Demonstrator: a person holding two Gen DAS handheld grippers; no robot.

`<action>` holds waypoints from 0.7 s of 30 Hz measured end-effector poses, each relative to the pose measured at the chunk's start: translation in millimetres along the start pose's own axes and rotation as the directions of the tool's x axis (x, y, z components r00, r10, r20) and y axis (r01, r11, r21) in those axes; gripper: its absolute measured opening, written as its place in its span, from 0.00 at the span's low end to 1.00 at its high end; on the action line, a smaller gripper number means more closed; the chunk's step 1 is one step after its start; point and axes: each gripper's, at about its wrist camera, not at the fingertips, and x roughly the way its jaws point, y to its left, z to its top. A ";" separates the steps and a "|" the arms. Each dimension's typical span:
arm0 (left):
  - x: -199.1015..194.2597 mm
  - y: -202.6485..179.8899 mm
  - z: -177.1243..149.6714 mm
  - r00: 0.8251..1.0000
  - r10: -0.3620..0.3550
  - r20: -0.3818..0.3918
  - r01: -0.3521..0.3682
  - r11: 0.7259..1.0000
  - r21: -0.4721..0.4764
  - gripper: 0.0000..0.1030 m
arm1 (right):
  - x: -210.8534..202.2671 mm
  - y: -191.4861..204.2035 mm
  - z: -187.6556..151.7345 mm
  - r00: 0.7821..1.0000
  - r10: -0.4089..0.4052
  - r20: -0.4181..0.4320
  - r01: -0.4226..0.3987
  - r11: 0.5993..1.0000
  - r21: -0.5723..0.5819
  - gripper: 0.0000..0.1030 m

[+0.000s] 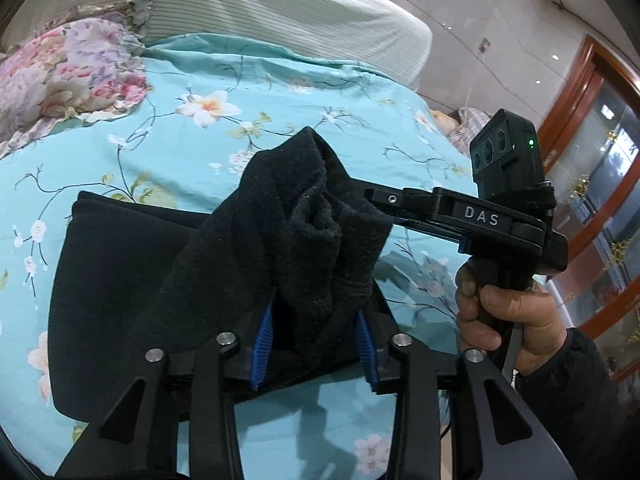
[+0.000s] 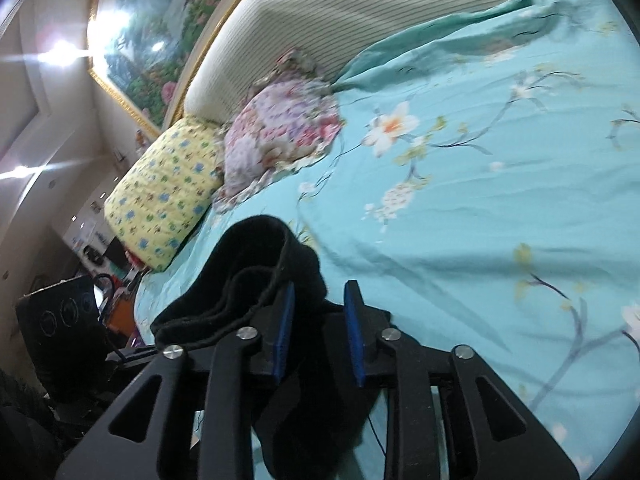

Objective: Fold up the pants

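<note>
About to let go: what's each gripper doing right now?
Left gripper: open, black pants bunched between its pads.
Right gripper: open, pants draped over one finger, not clamped.

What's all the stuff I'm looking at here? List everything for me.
pants: one, black, part flat on the bed, part bunched up between both tools
bedspread: one, turquoise with white blossoms, covers the bed
floral pillow: one, pink and purple, at the bed's head
yellow pillow: one, blue-dotted, beside the floral one
headboard: one, pale and ribbed, behind the pillows
painting: one, gold-framed, on the wall
door: one, reddish wood with glass, far side
left gripper: black, blue pads, jaws apart with cloth between
right gripper: same, jaws apart over cloth
hand: one, on the right gripper's handle, dark sleeve
</note>
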 end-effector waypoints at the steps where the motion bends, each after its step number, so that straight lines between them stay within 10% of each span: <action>1: -1.9 -0.4 -0.9 1.000 -0.014 -0.001 0.014 1.000 0.002 0.43 | -4.0 0.4 -1.8 1.000 -0.015 0.008 0.014 1.000 0.008 0.43; 13: -42.8 9.3 -7.4 0.995 -0.083 0.049 0.084 0.996 -0.024 0.64 | -36.2 27.6 -15.7 0.991 -0.093 0.100 0.087 0.994 0.059 0.86; 21: -61.8 57.4 -7.6 0.996 -0.031 0.081 0.042 0.990 -0.138 0.65 | -32.8 59.8 -26.5 0.982 -0.167 0.093 0.166 0.986 0.022 0.87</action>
